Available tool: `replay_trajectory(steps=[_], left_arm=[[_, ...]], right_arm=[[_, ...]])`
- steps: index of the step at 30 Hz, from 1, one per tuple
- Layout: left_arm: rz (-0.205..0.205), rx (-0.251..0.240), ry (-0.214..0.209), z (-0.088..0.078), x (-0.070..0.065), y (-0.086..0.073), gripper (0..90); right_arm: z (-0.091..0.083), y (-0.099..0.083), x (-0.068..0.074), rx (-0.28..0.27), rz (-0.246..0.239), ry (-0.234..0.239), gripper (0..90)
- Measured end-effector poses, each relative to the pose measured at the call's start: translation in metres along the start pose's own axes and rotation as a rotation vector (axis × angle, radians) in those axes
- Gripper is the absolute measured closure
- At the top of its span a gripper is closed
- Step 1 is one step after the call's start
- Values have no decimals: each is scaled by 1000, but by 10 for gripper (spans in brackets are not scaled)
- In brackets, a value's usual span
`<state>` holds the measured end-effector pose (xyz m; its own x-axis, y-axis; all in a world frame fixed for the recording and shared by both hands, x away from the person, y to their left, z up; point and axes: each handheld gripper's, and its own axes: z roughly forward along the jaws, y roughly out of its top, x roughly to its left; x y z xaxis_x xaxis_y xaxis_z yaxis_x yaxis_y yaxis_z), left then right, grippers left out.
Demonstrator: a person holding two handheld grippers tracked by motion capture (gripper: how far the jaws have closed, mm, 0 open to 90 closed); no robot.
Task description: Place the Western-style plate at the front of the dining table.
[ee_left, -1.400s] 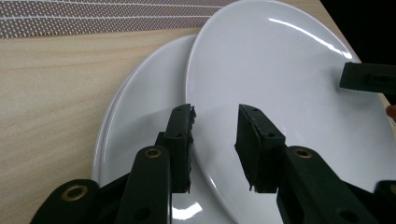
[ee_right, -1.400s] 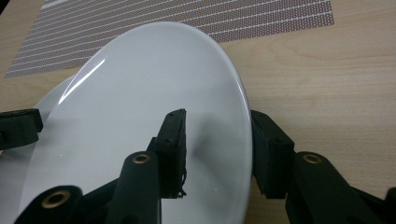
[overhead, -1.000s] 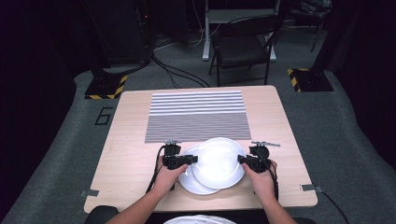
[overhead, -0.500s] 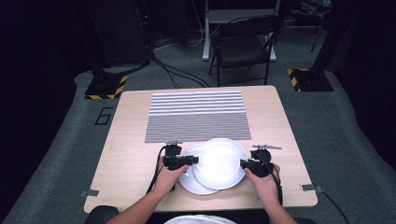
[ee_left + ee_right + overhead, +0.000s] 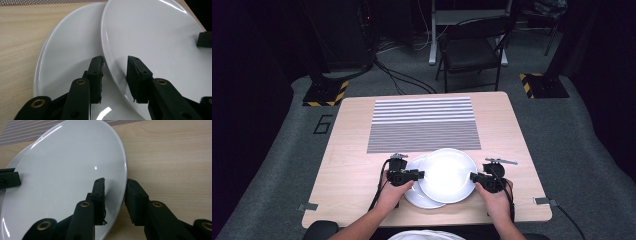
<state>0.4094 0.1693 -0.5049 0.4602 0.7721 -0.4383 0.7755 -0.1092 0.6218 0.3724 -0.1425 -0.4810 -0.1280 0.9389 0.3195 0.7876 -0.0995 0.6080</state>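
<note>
2 white plates overlap at the near edge of the counter: the upper plate rests partly on the lower plate. The left gripper and right gripper each straddle opposite rims of the upper plate, jaws part-open and not yet closed. Compared with 1 s ago, the right gripper has shifted slightly nearer; a two-handed lift appears imminent.

A dark folding chair stands on grey carpet beyond the table.
</note>
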Motion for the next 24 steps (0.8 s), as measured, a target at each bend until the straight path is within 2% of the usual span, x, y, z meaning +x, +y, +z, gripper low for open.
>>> replay_trajectory(steps=[7, 21, 24], left_arm=[[-2, 4, -18, -2, -7, -5, 617], [17, -2, 12, -3, -16, -6, 597], [21, -1, 22, -3, -17, -5, 597]], right_arm=[[1, -3, 0, 3, 26, 6, 691], [2, -9, 1, -10, 13, -6, 653], [2, -9, 2, -4, 24, -7, 629]])
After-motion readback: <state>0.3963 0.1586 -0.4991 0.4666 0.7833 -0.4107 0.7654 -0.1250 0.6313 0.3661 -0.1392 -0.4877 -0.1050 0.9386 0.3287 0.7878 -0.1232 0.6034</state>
